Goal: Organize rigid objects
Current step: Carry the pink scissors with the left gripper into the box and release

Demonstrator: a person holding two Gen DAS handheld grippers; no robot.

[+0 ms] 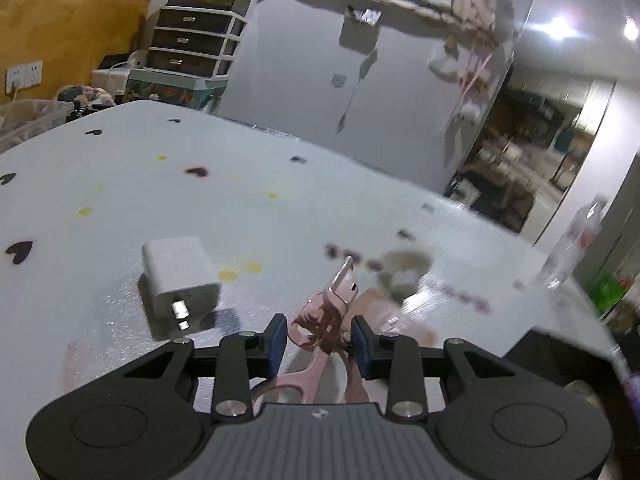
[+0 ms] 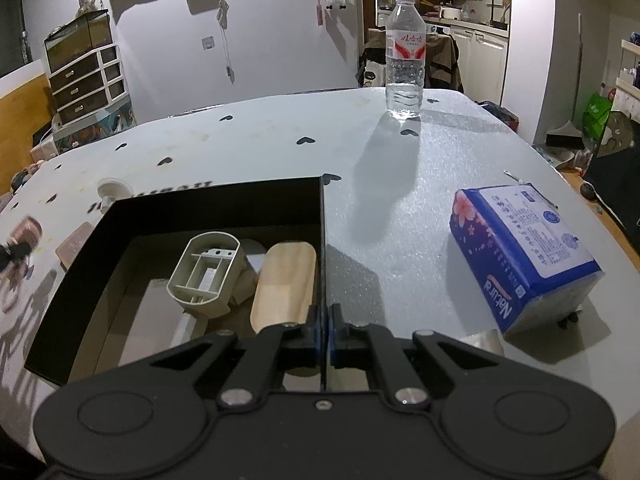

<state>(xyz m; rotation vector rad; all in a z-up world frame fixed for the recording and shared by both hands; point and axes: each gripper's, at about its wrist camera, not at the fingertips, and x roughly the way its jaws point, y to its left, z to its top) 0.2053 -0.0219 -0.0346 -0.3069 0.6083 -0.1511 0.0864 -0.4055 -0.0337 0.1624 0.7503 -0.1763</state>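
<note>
Your left hand-held gripper (image 1: 319, 338) has its jaws drawn in narrow around a pink clipper (image 1: 325, 320); the blue pads (image 1: 276, 336) sit against its sides, so I judge it gripped. Its long axis runs straight ahead along the fingers, tip pointing away from you. Just left of that gripper lies one white charger (image 1: 180, 282) on the tabletop (image 1: 120, 184), prongs toward you.

Your right hand-held gripper (image 2: 325, 330) is pinched tight on the box (image 2: 208, 196) wall, at its near right corner. That box lies ahead and left of the right gripper, so the clipper must travel to your right to reach it.

Count: one box, holding one plastic holder (image 2: 206, 274) and one scoop (image 2: 286, 284); one bottle (image 2: 405, 56) far ahead; one tissue pack (image 2: 524, 252) to the right.
</note>
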